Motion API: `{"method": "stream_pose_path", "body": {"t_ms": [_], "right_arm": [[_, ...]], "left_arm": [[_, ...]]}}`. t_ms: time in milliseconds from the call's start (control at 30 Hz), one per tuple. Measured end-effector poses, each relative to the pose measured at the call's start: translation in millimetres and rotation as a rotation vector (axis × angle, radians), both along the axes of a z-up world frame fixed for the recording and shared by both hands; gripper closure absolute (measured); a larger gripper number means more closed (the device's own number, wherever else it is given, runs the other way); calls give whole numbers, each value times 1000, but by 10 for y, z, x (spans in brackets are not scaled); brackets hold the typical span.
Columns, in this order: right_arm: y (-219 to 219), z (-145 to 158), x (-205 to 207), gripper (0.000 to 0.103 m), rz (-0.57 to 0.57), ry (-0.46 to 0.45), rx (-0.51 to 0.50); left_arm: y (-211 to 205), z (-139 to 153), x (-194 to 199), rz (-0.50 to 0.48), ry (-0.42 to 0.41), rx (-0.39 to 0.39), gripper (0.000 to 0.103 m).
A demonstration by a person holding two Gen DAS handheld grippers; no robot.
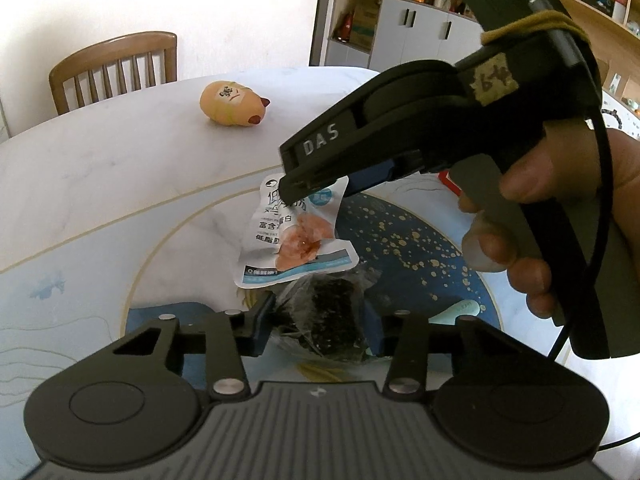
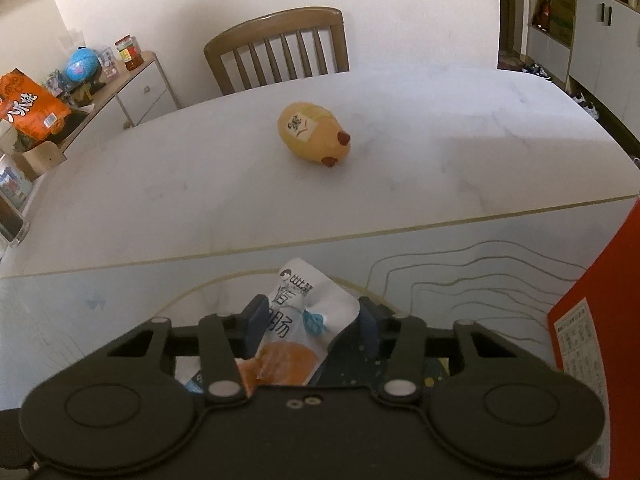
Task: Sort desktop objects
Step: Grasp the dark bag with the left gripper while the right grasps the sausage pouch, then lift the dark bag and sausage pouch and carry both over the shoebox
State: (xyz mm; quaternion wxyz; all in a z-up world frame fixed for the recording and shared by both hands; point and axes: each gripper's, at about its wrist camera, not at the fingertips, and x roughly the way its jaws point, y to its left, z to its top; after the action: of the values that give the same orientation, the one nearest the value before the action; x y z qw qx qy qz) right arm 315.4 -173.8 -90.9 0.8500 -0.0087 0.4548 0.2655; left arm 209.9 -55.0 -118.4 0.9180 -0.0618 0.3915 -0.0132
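Nearest the lens in the left wrist view, the left gripper [image 1: 320, 320] has its fingers closed on a dark snack in clear wrap [image 1: 334, 316], low over the patterned mat [image 1: 420, 240]. Above it the right gripper [image 1: 298, 184] slants down from the upper right, the person's right hand [image 1: 560, 216] wrapped around its handle with the fingers curled on the trigger. Its fingers pinch the top edge of a white sausage packet [image 1: 294, 236], which hangs with its lower end just above the dark snack. From the right wrist view the same packet [image 2: 296, 328] sits between the blue pads [image 2: 256, 324], tilted, its upper corner sticking out past them.

Underneath, the pale marble bench [image 2: 440, 128] runs broad and open beyond the mat's gold border [image 2: 360, 236]. A yellow chick toy [image 2: 314, 134] lies on its side well apart from both grippers, near the far edge. A red box [image 2: 600, 280] stands close on the right of the right gripper.

Past the far edge, a wooden chair [image 2: 280, 52] is pushed up against the bench, before a white wall. A low cabinet [image 2: 136, 84] with clutter stands at the left, shelving [image 1: 440, 0] at the right.
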Motion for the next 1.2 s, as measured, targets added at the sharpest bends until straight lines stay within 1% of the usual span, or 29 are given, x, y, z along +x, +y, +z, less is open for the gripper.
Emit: {"method": "stream_pose_path", "body": {"t_ms": [100, 133, 200, 267, 300, 400, 500, 600, 667, 733, 867, 967, 1200], "right_arm": [[-5, 8, 14, 59, 2, 8, 0], [-1, 11, 15, 56, 7, 13, -1], [6, 12, 23, 53, 7, 28, -14], [5, -1, 16, 37, -11, 42, -37], [-8, -4, 9, 34, -30, 47, -43], [-10, -37, -7, 33, -32, 84, -31], [68, -42, -33, 32, -21, 69, -40], [147, -54, -76, 34, -3, 42, -65], [190, -53, -123, 50, 16, 16, -80], [204, -52, -146, 58, 31, 11, -67], [179, -52, -111, 60, 21, 19, -44], [118, -36, -79, 60, -8, 28, -21], [-46, 148, -39, 60, -49, -20, 2]], "left_arm": [[12, 3, 2, -3, -1, 3, 59], [8, 7, 15, -3, -1, 2, 59], [2, 13, 20, -3, -1, 2, 59], [-13, 14, 1, -5, -2, 2, 59], [-9, 15, 0, -5, -3, 1, 59], [-14, 16, -2, -5, -2, 2, 59], [-13, 16, 25, -7, -3, 2, 59], [-23, 17, 41, -10, -5, 2, 59], [-34, 17, 60, -12, -6, 2, 59], [-38, 18, 70, -12, -7, 1, 59], [-37, 18, 71, -8, -6, -4, 60], [-36, 23, 77, 12, -6, -3, 61], [0, 133, 72, 23, -23, -11, 63]]}}
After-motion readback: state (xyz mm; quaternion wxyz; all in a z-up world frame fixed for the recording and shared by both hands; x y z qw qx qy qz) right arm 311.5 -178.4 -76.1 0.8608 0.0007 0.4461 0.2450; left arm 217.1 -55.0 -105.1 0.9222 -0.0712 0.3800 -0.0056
